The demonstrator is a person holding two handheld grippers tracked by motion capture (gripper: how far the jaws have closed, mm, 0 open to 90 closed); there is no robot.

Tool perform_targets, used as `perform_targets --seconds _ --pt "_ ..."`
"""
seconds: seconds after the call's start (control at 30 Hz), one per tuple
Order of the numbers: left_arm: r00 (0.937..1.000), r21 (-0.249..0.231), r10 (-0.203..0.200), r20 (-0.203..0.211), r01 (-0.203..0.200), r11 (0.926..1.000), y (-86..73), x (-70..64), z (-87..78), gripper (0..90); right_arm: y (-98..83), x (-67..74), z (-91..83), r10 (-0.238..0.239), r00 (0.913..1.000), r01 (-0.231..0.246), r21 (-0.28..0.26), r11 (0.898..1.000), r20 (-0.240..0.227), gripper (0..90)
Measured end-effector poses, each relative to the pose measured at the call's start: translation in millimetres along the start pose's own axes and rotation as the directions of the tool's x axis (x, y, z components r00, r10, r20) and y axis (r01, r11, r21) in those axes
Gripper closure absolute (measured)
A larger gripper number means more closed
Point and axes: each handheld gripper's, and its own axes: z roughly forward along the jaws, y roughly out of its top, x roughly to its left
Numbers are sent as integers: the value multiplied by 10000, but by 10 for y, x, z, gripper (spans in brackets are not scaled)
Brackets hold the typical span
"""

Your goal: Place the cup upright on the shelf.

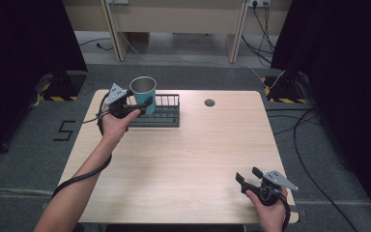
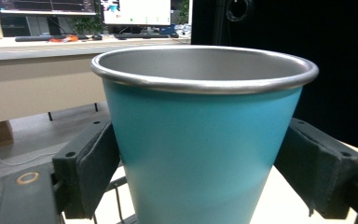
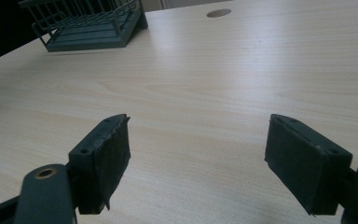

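A teal metal cup (image 1: 143, 92) with a silver rim stands upright between the jaws of my left gripper (image 1: 140, 102), at the left end of a dark wire rack (image 1: 166, 116) at the table's back left. In the left gripper view the cup (image 2: 200, 140) is close up, with a black pad (image 2: 95, 170) pressed on each side of it; the left gripper (image 2: 200, 175) is shut on it. My right gripper (image 1: 248, 175) is held low near the table's front right corner. In the right gripper view it (image 3: 198, 154) is open, with bare wood between the jaws.
The light wooden table (image 1: 188, 159) has a round cable hole (image 1: 209, 102) at the back. The rack (image 3: 88, 35) lies far ahead of the right gripper. Cables trail on the floor at the right, and a desk stands beyond the table.
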Motion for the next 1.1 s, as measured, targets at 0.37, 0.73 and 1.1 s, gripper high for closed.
perform_targets --seconds 0.37,0.73,1.1 --pt "9997 53 -54 -246 55 10000 18 57 108 155 0 -5 3 27 10000 -27 -7 10000 -14 228" --pt "9974 228 -176 -704 192 9996 -36 149 257 155 1 -12 0 -10 10000 10 -23 10000 4 228" --pt "9954 377 -271 -914 307 9988 -61 172 392 155 0 -13 -2 21 10000 -21 -35 10000 0 229"
